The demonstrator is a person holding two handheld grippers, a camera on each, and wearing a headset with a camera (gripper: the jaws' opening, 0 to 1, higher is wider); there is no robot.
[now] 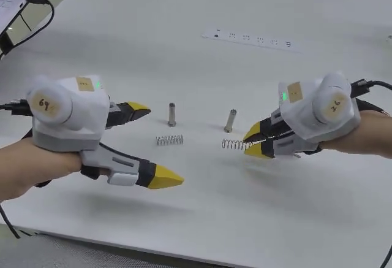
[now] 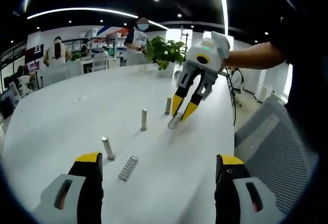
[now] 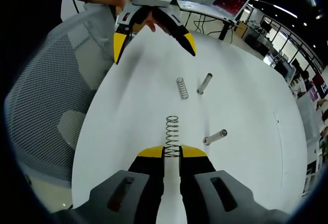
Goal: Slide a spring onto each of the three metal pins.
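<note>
The spring (image 3: 172, 131), one end pinched in the closed right hand-held gripper (image 3: 172, 152), juts forward near a pin (image 3: 214, 137) on the table (image 3: 246, 80). It looks light and bendy, so an end grip suits. The left hand-held gripper (image 2: 160, 158) gapes open.

Fingers (image 2: 89, 168) spread wide — 1 spring (image 2: 128, 167) lies beside the nearest pin (image 2: 107, 148).

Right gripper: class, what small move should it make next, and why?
Probably lift the spring and line its free end up over the nearest pin: the right gripper is shut on the spring's other end, and that pin stands bare close by.
</note>
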